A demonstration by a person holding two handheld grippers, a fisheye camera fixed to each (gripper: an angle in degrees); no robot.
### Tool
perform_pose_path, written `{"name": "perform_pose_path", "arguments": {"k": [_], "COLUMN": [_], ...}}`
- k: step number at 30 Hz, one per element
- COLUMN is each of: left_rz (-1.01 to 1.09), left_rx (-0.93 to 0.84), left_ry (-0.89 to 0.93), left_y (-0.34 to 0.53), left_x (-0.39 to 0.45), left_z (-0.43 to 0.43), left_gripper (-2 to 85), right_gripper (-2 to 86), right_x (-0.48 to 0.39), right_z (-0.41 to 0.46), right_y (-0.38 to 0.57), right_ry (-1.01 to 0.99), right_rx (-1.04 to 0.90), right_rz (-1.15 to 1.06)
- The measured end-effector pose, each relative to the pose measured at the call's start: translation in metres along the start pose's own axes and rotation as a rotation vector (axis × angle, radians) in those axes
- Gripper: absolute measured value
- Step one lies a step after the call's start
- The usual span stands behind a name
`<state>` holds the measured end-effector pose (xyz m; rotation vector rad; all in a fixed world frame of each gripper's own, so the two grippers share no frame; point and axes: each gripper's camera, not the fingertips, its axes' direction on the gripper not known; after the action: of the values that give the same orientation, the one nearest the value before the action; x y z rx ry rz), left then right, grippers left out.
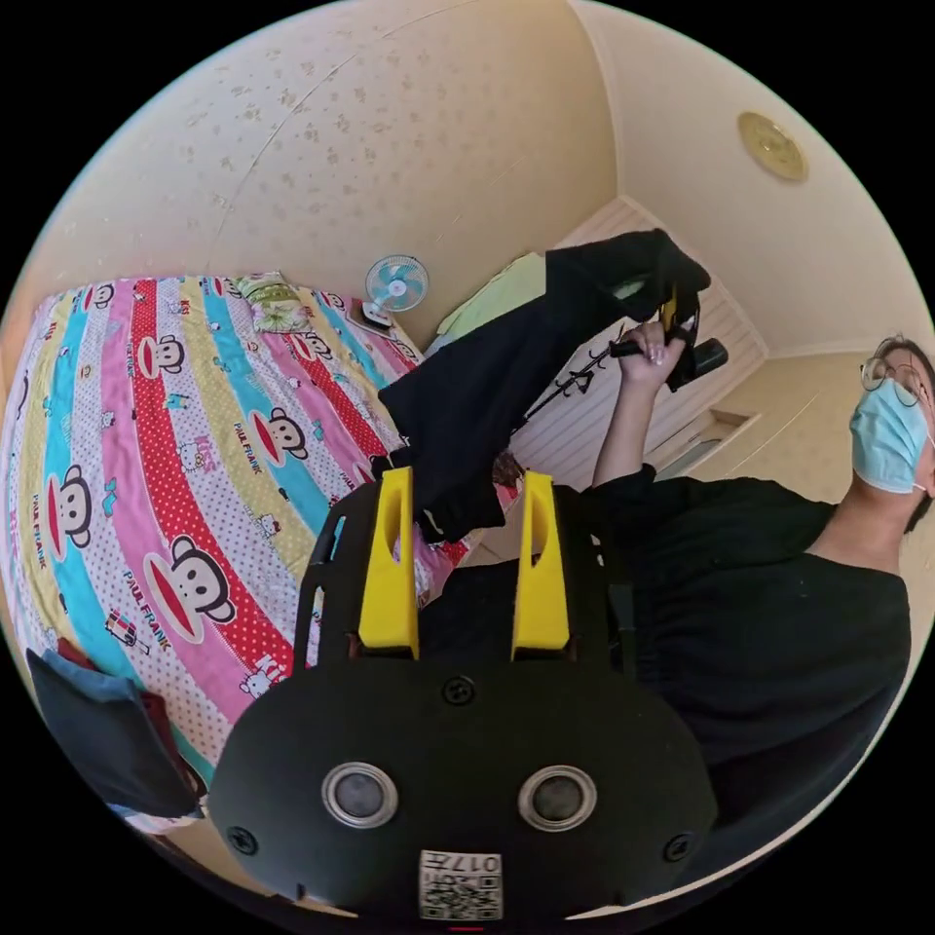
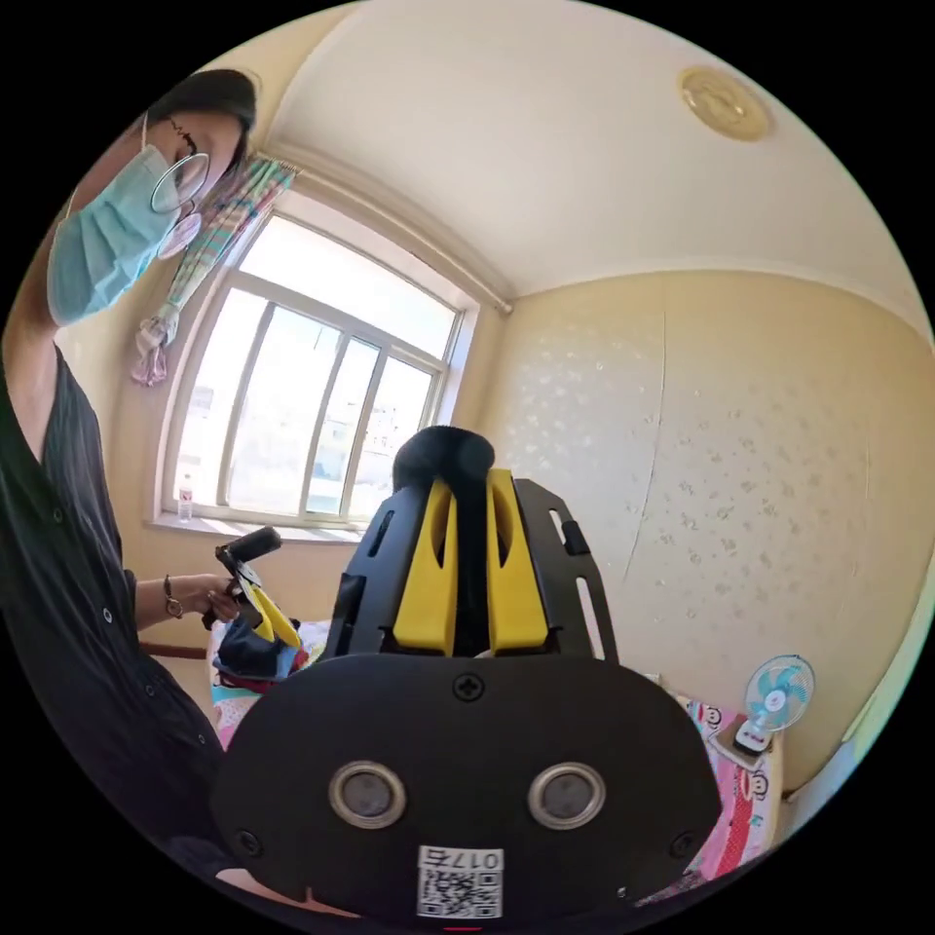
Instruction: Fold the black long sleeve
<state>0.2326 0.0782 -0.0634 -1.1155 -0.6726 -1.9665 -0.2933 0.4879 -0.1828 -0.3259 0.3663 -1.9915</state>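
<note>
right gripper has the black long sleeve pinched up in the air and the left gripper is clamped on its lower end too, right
Not quite. The right gripper does hold the black long sleeve pinched up in the air, but the left gripper is not clamped on it. In the left gripper view its jaws stand apart and open, with the garment's lower end hanging near them, ungripped.

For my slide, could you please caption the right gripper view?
Right claw shut on black long sleeve, raised toward the window.

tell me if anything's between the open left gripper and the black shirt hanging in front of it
Nothing visible does. The black long sleeve hangs from the right gripper, which is shut on it, and its lower end dangles just beyond the open left gripper, above the bed.
</note>
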Motion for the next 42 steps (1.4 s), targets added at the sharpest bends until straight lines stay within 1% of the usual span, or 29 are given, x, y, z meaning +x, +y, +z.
{"name": "perform_pose_path", "arguments": {"k": [1, 2, 3, 5, 7, 9, 10, 11, 12, 14, 16, 17, 18, 20, 21, 24, 25, 26, 28, 30, 32, 34, 35, 36, 38, 39, 40, 41, 42], "left_rz": [0.016, 0.046, 0.065, 0.149, 0.191, 0.249, 0.300, 0.347, 0.362, 0.329, 0.280, 0.261, 0.258, 0.253, 0.246, 0.235, 0.256, 0.272, 0.323, 0.347, 0.341, 0.309, 0.286, 0.275, 0.211, 0.190, 0.158, 0.140, 0.126], "left_rx": [0.001, -0.001, -0.002, -0.049, -0.089, -0.118, -0.130, -0.136, -0.133, -0.053, 0.057, 0.131, 0.166, 0.238, 0.233, 0.138, 0.117, 0.080, -0.008, -0.023, -0.008, 0.009, 0.046, 0.077, 0.237, 0.282, 0.370, 0.430, 0.443], "left_ry": [0.014, 0.028, 0.038, 0.069, 0.038, 0.001, -0.043, -0.136, -0.196, -0.400, -0.429, -0.391, -0.364, -0.243, -0.216, 0.006, 0.102, 0.153, 0.162, 0.215, 0.335, 0.396, 0.414, 0.412, 0.384, 0.370, 0.339, 0.298, 0.261], "left_y": [-0.008, -0.017, -0.021, -0.037, -0.045, -0.048, -0.047, -0.044, -0.043, -0.038, -0.033, -0.028, -0.025, -0.021, -0.023, -0.040, -0.046, -0.051, -0.059, -0.064, -0.068, -0.066, -0.061, -0.056, -0.030, -0.021, -0.002, 0.018, 0.028], "left_x": [0.008, 0.020, 0.027, 0.060, 0.086, 0.112, 0.129, 0.143, 0.148, 0.152, 0.149, 0.146, 0.144, 0.134, 0.130, 0.110, 0.106, 0.106, 0.114, 0.120, 0.117, 0.111, 0.106, 0.104, 0.092, 0.088, 0.082, 0.078, 0.075], "left_z": [0.011, 0.024, 0.032, 0.068, 0.096, 0.116, 0.124, 0.127, 0.126, 0.111, 0.083, 0.062, 0.051, 0.018, 0.013, 0.007, 0.014, 0.026, 0.050, 0.063, 0.067, 0.065, 0.058, 0.052, 0.015, 0.003, -0.022, -0.045, -0.055], "left_gripper": [17.1, 18.0, 18.5, 19.7, 21.1, 23.6, 23.6, 23.4, 23.3, 22.9, 22.7, 21.7, 21.3, 19.5, 19.4, 21.8, 22.9, 22.9, 23.7, 24.1, 22.3, 16.2, 10.6, 7.8, 5.1, 4.9, 4.7, 4.4, 4.3], "right_gripper": [5.5, 5.5, 5.5, 5.5, 5.5, 5.6, 5.6, 5.6, 5.7, 5.7, 5.7, 5.7, 5.7, 5.7, 5.7, 5.8, 5.8, 5.8, 5.8, 5.8, 5.8, 5.7, 5.7, 5.7, 5.7, 5.7, 5.7, 5.7, 5.8], "right_x": [-0.005, -0.015, -0.023, -0.035, -0.043, -0.049, -0.049, -0.049, -0.048, -0.049, -0.051, -0.053, -0.056, -0.060, -0.063, -0.061, -0.059, -0.054, -0.046, -0.035, -0.027, -0.015, -0.007, 0.002, 0.014, 0.021, 0.025, 0.029, 0.030], "right_z": [0.003, 0.005, 0.005, 0.002, -0.003, -0.005, -0.006, -0.008, -0.014, -0.030, -0.047, -0.056, -0.064, -0.075, -0.081, -0.092, -0.094, -0.096, -0.098, -0.097, -0.096, -0.098, -0.101, -0.104, -0.109, -0.112, -0.113, -0.113, -0.108], "right_y": [-0.007, -0.019, -0.029, -0.042, -0.055, -0.072, -0.075, -0.081, -0.085, -0.087, -0.087, -0.089, -0.092, -0.097, -0.100, -0.106, -0.108, -0.110, -0.113, -0.114, -0.112, -0.107, -0.102, -0.096, -0.085, -0.075, -0.070, -0.057, -0.038], "right_ry": [0.018, 0.098, 0.177, 0.244, 0.292, 0.368, 0.382, 0.404, 0.405, 0.349, 0.299, 0.285, 0.268, 0.221, 0.184, 0.081, 0.053, -0.011, -0.106, -0.206, -0.237, -0.257, -0.268, -0.262, -0.218, -0.175, -0.152, -0.104, -0.072], "right_rx": [-0.029, -0.057, -0.063, -0.055, -0.044, -0.079, -0.092, -0.118, -0.124, -0.093, -0.051, -0.034, -0.020, 0.009, 0.033, 0.099, 0.111, 0.135, 0.169, 0.200, 0.217, 0.230, 0.235, 0.227, 0.186, 0.137, 0.102, 0.006, -0.117], "right_rz": [-0.026, -0.047, -0.058, -0.100, -0.132, -0.120, -0.111, -0.082, -0.054, -0.050, -0.058, -0.066, -0.075, -0.098, -0.112, -0.091, -0.075, -0.044, -0.008, 0.017, 0.037, 0.075, 0.101, 0.120, 0.159, 0.187, 0.193, 0.176, 0.133]}}
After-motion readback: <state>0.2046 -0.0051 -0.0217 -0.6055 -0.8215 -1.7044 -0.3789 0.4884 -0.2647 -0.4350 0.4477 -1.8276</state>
